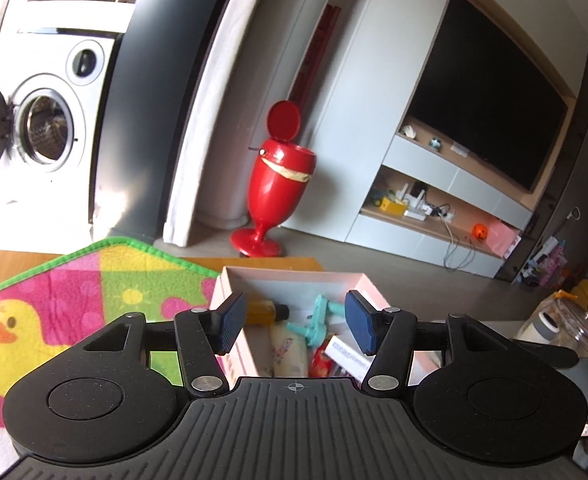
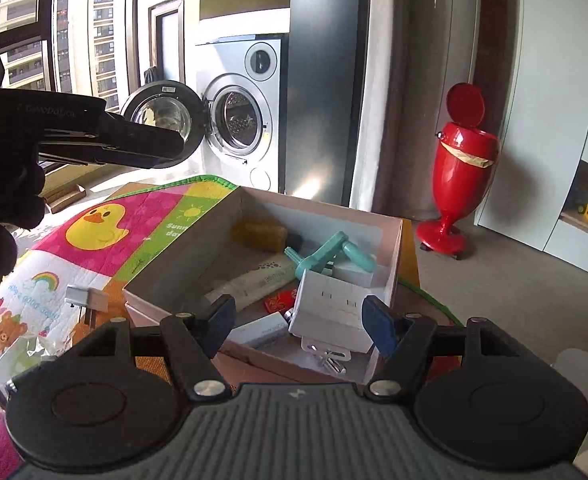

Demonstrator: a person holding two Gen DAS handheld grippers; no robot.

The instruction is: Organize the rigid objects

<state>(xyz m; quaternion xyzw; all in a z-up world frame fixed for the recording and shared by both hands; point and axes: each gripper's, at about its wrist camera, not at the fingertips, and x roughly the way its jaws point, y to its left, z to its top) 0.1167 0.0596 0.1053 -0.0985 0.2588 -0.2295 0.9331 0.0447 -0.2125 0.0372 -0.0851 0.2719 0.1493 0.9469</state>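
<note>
A pink open box sits on a colourful play mat; it also shows in the left wrist view. Inside lie an amber bottle, a teal plastic tool, a white tube, a red packet and a white power adapter. My right gripper is open, its jaws wide apart on either side of the adapter at the box's near edge. My left gripper is open and empty above the box. The left gripper also shows at the upper left of the right wrist view.
A small metal clip and clear plastic wrap lie on the mat left of the box. A red pedestal bin stands on the floor behind. A washing machine has its door open. A glass jar stands at the right.
</note>
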